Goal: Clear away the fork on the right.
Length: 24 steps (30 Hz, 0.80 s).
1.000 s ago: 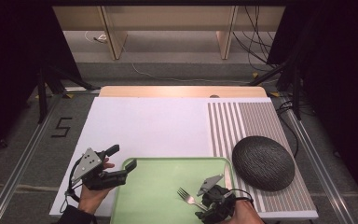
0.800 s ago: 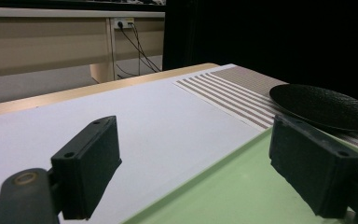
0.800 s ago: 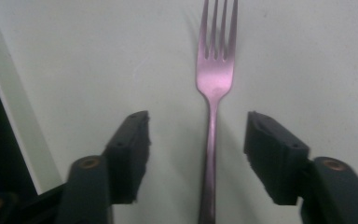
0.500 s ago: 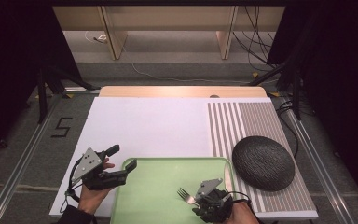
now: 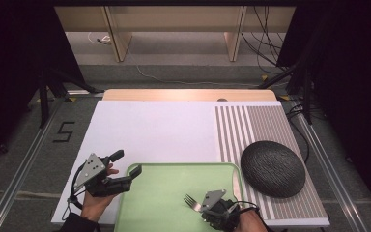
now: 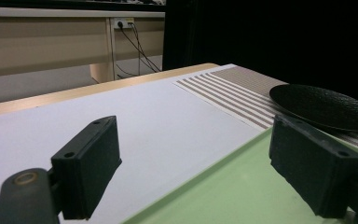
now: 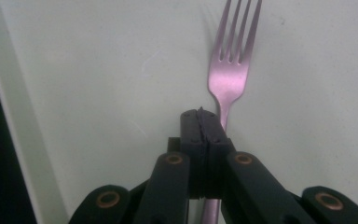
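Observation:
A metal fork (image 5: pixel 190 200) (image 7: pixel 230 70) lies on the green tray (image 5: pixel 159 193) (image 7: pixel 98 70), its tines pointing away from me. My right gripper (image 5: pixel 203 208) (image 7: pixel 201 116) sits over the fork's neck at the tray's near right. Its jaws have just been closing and now meet, with the handle running under and between them. My left gripper (image 5: pixel 127 164) (image 6: pixel 214 154) hovers open at the tray's far left corner, one jaw over the white mat and one over the tray (image 6: pixel 242 196), with nothing between them.
A dark textured dish (image 5: pixel 273 168) (image 6: pixel 326 107) lies on the striped mat (image 5: pixel 251 125) to the right of the tray. The white mat (image 5: pixel 154 130) stretches beyond the tray toward the table's wooden far edge (image 5: pixel 188 94).
The right gripper's jaws have closed over the fork's handle. The right hand has shifted slightly toward me. The left gripper has stayed in place.

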Each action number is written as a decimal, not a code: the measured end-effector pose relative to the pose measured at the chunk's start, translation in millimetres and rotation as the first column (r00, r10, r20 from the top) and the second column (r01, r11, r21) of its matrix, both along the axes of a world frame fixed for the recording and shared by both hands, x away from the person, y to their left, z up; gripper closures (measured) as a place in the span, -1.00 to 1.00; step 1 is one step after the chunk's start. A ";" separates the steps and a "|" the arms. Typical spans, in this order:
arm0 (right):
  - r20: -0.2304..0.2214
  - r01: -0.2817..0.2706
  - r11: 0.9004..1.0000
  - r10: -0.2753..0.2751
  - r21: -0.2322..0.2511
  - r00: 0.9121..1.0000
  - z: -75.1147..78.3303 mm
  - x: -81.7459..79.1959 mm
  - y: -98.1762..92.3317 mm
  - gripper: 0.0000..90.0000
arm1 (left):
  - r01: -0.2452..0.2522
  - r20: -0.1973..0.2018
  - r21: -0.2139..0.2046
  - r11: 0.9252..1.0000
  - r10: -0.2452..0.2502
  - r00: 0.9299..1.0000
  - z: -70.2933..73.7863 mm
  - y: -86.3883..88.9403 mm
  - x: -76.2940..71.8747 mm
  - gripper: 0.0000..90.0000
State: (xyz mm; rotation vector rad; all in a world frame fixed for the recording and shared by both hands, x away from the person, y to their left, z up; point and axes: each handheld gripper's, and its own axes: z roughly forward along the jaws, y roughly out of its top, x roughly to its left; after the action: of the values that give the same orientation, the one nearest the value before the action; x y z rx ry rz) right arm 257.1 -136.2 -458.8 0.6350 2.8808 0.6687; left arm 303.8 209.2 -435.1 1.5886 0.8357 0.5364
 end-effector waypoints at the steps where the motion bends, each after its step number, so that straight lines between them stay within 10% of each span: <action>1: 0.003 0.000 1.000 0.000 -0.009 1.000 -0.3 0.3 0.1 1.00 | 0.000 -0.001 0.001 1.000 0.000 1.000 0.0 -0.1 0.0 -0.65; 24: 0.028 0.045 0.996 -0.043 -0.080 0.999 -3.8 6.4 -5.7 1.00 | 0.000 0.001 0.000 1.000 0.000 1.000 0.2 0.1 -0.2 -0.65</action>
State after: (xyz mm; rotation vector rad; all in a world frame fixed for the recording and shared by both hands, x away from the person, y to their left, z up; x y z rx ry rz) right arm 263.5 -141.8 -462.5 0.6712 2.8439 0.5475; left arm 303.6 209.3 -434.9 1.5884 0.8347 0.5370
